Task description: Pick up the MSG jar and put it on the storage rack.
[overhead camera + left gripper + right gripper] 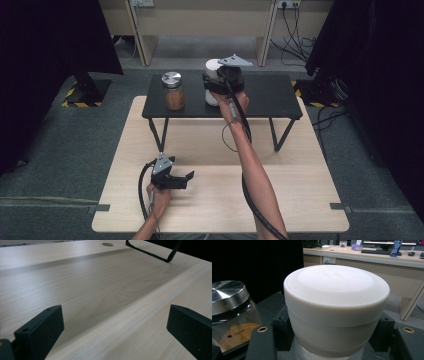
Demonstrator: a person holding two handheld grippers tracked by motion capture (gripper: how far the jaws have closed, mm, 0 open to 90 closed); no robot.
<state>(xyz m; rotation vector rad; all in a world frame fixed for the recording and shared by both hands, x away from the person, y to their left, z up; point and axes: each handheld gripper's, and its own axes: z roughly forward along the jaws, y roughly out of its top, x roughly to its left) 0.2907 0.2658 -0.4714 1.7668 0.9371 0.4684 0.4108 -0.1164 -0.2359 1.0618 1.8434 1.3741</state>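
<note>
A white lidded jar (212,66) (337,305) stands on the small black table (270,97). My right gripper (216,86) (334,332) reaches it from the near side, its jaws pressed against both sides of the jar just under the lid. To the jar's left stands a glass jar (173,92) (232,315) with a metal lid and brown powder inside. My left gripper (186,178) (112,327) rests low over the wooden table (215,200), open, with bare wood between its fingers (42,330).
The black table stands on thin metal legs (150,253) on the far half of the wooden table. Dark curtains hang left and right. A desk and loose cables sit at the back.
</note>
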